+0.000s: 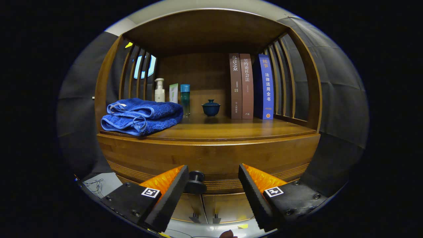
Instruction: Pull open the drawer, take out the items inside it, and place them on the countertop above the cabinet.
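A wooden cabinet fills the scene ahead. Its drawer front [211, 162] curves just beyond my fingers, and a dark round knob [195, 181] sticks out of it. My gripper [213, 177] is open, the knob lying between the fingers, close to the left fingertip [180, 180] and not pressed by either one. The drawer looks closed, so what lies inside is hidden. Above it runs the countertop [231, 129], a wooden shelf under a roofed frame.
On the countertop lie a folded blue towel [142, 115] at the left, a white pump bottle [159, 90], a small box [173, 93], a teal bottle [185, 98], a dark lidded cup [211, 107] and three upright books [251, 86]. Lower cabinet doors [211, 208] sit beneath the drawer.
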The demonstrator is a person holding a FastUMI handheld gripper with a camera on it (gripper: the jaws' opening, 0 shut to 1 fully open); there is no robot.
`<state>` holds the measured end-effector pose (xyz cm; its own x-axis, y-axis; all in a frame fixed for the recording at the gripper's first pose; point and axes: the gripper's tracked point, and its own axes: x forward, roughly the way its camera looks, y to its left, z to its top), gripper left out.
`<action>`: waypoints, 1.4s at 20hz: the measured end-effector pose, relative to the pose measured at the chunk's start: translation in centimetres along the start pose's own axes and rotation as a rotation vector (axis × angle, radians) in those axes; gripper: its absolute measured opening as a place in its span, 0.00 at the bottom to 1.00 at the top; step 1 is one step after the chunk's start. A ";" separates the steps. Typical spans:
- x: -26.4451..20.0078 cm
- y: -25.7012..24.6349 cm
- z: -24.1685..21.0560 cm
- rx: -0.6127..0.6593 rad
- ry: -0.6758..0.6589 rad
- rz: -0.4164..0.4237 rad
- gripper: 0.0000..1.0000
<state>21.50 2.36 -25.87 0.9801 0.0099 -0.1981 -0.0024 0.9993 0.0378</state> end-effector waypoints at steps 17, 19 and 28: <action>0.3 2.0 -3.1 0.009 0.075 0.010 0.29; -0.9 2.1 -3.4 0.022 0.078 0.007 0.29; -7.3 2.1 -4.3 0.023 0.086 0.019 0.28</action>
<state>13.49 4.52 -28.53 0.9593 0.0331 -0.2803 -0.0154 0.9978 0.0651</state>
